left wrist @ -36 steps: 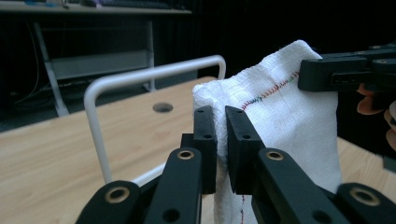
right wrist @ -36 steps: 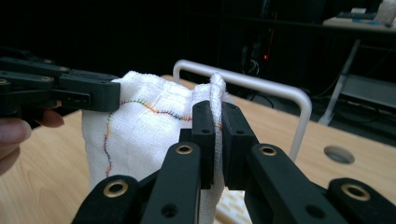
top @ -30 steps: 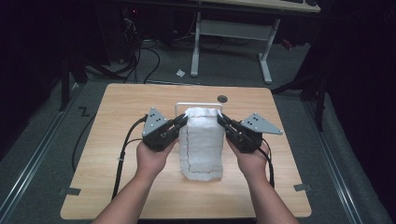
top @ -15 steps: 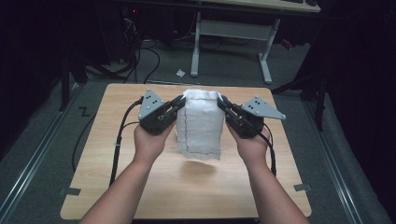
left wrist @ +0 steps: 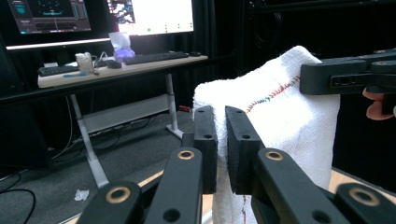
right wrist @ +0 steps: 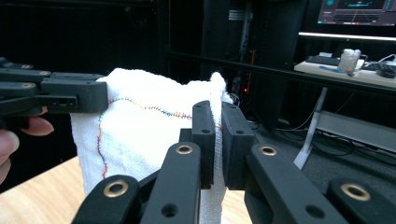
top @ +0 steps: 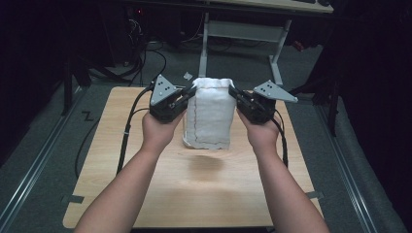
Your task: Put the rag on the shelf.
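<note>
A white towel (top: pixel 210 114) with a coloured stitched hem hangs folded in the air above the wooden table (top: pixel 121 179), its lower edge clear of the top. My left gripper (top: pixel 188 92) is shut on the towel's upper left corner, and my right gripper (top: pixel 233 92) is shut on the upper right corner. In the left gripper view the towel (left wrist: pixel 280 116) is pinched between the black jaws of my left gripper (left wrist: pixel 221 116), with the other gripper gripping its far corner. In the right gripper view the cloth (right wrist: pixel 144 130) is clamped likewise in my right gripper (right wrist: pixel 218 112).
A desk frame with white legs (top: pixel 240 34) stands beyond the table's far edge, with cables on the floor. A desk with a keyboard and monitors (left wrist: pixel 116 58) lies further off. Grey tape pieces (top: pixel 73 199) mark the floor beside the table.
Both grippers have risen and moved away from me with the towel. The cloth lay on the table a second ago and now hangs above it.
</note>
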The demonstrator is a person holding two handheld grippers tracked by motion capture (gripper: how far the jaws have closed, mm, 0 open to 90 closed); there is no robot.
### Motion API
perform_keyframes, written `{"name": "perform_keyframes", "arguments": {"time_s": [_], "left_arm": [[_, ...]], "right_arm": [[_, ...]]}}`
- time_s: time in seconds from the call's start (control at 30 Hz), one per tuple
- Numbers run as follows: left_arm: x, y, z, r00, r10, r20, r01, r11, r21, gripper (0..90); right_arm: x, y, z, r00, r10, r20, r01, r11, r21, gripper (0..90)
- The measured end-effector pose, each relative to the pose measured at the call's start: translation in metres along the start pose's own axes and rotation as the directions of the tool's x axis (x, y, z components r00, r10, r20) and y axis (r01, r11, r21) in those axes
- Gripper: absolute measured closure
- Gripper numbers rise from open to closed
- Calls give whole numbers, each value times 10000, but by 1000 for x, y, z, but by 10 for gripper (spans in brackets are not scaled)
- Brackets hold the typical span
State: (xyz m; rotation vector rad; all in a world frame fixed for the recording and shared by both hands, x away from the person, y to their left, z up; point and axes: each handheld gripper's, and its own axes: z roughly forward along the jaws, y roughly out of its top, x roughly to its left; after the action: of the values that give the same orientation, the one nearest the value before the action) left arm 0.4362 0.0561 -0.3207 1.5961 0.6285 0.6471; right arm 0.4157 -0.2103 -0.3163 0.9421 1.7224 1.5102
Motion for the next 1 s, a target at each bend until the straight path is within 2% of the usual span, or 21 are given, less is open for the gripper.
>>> {"name": "perform_keyframes", "arguments": {"time_s": [0.1, 0.2, 0.4, 0.6, 0.67, 0.77, 0.8, 0.87, 1.0], "left_arm": [[6, 8, 4, 9993, -322, -179, 324, 9994, 134, 839], [12, 13, 7, 9995, -263, -197, 265, 9996, 121, 839], [24, 12, 20, 9973, -612, -401, 631, 9969, 478, 839], [33, 17, 30, 9969, -642, -450, 658, 9972, 363, 839], [37, 18, 39, 9949, -760, -658, 806, 9942, 716, 837], [42, 15, 51, 9925, -853, -872, 935, 9912, 939, 837], [45, 14, 54, 9915, -952, -892, 1042, 9893, 1025, 837], [49, 10, 61, 9917, -870, -948, 980, 9882, 1175, 835], [56, -3, 79, 9883, -980, -1173, 1195, 9739, 1932, 833]], "right_arm": [[-7, 5, 6, 9991, 359, -216, -361, 9993, -127, 859], [-13, 9, 13, 9965, 640, -539, -654, 9976, -244, 859], [-20, 10, 32, 9967, 711, -381, -707, 9974, 119, 859], [-27, 16, 44, 9979, 610, -224, -604, 9978, 276, 859], [-29, 18, 49, 9983, 535, -228, -528, 9981, 306, 858], [-30, 17, 59, 9999, -40, 113, 34, 9982, 603, 858], [-31, 16, 63, 9999, 9, 165, -20, 9977, 682, 858], [-37, 13, 69, 9998, 148, 163, -160, 9968, 784, 858], [-45, 2, 86, 9995, 158, 278, -190, 9925, 1204, 855]]}}
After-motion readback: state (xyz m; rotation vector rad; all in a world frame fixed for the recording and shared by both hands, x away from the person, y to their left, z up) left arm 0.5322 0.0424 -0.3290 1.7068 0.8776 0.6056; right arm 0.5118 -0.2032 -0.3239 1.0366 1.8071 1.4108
